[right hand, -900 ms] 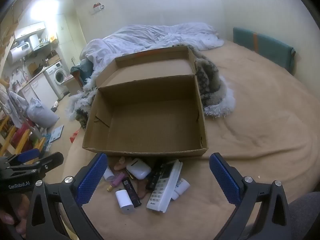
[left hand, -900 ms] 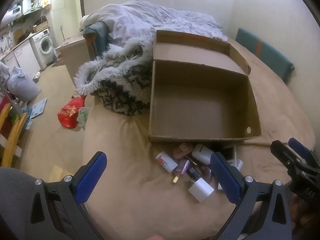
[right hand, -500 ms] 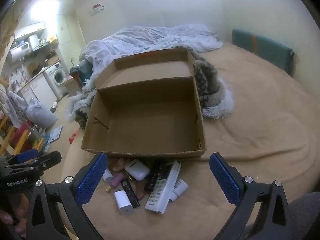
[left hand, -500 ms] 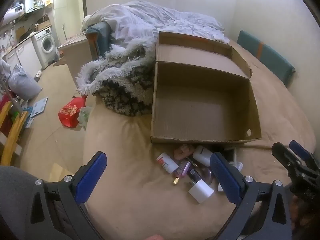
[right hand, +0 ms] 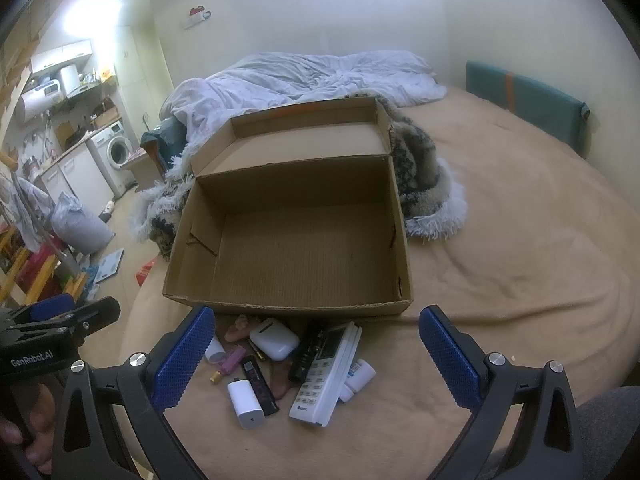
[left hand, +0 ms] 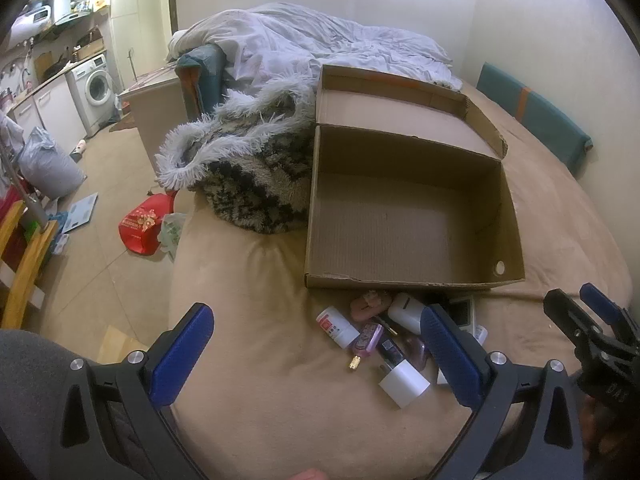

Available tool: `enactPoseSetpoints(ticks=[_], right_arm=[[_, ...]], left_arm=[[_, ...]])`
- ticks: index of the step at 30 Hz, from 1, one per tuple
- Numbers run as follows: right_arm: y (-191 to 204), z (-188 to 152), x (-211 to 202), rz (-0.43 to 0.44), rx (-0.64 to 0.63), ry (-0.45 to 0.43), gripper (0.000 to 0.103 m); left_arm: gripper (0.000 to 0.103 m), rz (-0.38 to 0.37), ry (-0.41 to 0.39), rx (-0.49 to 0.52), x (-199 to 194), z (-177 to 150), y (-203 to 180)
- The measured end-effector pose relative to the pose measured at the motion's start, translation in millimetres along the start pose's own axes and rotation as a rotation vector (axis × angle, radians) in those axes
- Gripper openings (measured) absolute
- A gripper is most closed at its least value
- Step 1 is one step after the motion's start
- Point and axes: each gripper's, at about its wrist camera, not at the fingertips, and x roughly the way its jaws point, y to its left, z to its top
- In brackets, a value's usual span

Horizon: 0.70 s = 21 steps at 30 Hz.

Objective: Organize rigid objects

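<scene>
On the tan, soft-napped bed (right hand: pixel 520 280) sits an open corrugated cardboard box (right hand: pixel 296 240), rectangular, its lid flap folded back and its ribbed floor bare. Just in front of the box's near wall lies a loose heap of small hard items: a long white remote control (right hand: pixel 326 372) with rows of rubbery buttons, a glossy rounded white earbud case (right hand: pixel 274 338), a blocky white charger plug (right hand: pixel 246 402), a slim black stick-shaped device (right hand: pixel 260 384), a small pink perfume bottle (right hand: pixel 232 362) with a gold cap, and a white cylindrical tube (left hand: pixel 338 326) with a red label. Behind and beside the box slumps a shaggy black-and-white fur throw (left hand: pixel 248 172), and beyond it a rumpled pale duvet (right hand: pixel 312 76).

The left gripper (left hand: pixel 316 356) hovers above the bed short of the heap, its blue textured fingers (left hand: pixel 180 354) spread wide and holding nothing. The right gripper (right hand: pixel 316 356) hangs over the heap in front of the box, fingers (right hand: pixel 448 360) likewise wide apart and empty.
</scene>
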Motion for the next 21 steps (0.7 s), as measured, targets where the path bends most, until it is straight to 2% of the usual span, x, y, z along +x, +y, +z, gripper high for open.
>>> enactPoseSetpoints(ticks=[21], right_arm=[[1.5, -0.5, -0.8, -0.004, -0.007, -0.003, 0.103]], left_arm=[[0.103, 0.001, -0.004, 0.003, 0.2, -0.5, 0.5]])
